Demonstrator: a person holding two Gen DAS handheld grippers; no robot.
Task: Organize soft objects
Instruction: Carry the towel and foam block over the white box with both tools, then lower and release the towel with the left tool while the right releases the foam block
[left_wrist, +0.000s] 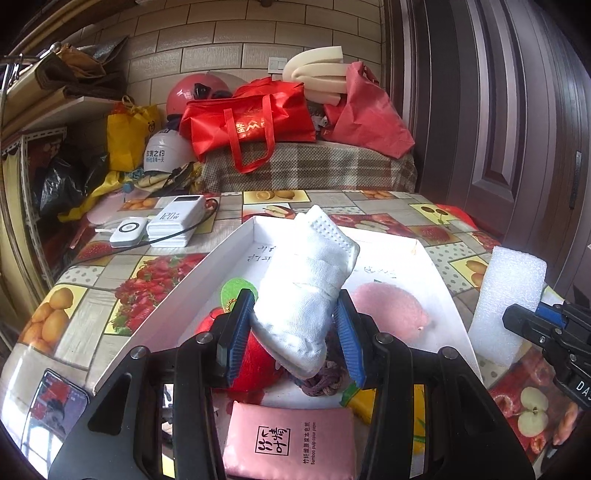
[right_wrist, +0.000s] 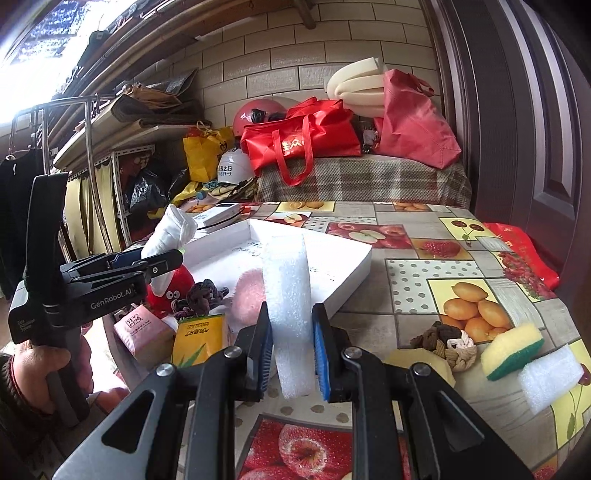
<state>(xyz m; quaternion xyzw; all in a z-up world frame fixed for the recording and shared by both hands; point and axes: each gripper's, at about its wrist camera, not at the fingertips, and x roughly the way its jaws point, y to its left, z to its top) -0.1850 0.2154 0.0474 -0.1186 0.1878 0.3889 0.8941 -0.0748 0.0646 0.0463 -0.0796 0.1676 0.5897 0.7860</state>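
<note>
My left gripper (left_wrist: 295, 325) is shut on a rolled white sock (left_wrist: 310, 280) and holds it above the near end of the white tray (left_wrist: 155, 310). The sock also shows in the right wrist view (right_wrist: 170, 232). In the tray lie a pink puff (left_wrist: 388, 306), a red plush toy (left_wrist: 255, 362) and a dark knotted rope (left_wrist: 325, 380). My right gripper (right_wrist: 293, 350) is shut on a white foam strip (right_wrist: 288, 295), held upright beside the tray's right side; the strip shows in the left wrist view (left_wrist: 506, 295).
A pink tissue pack (left_wrist: 291, 439) and a yellow pack (right_wrist: 199, 336) lie at the tray's near end. A knotted rope ball (right_wrist: 447, 343), a yellow-green sponge (right_wrist: 513, 350) and a white foam block (right_wrist: 550, 376) sit on the fruit-print tablecloth (right_wrist: 406, 288). Power banks (left_wrist: 173, 221) lie far left.
</note>
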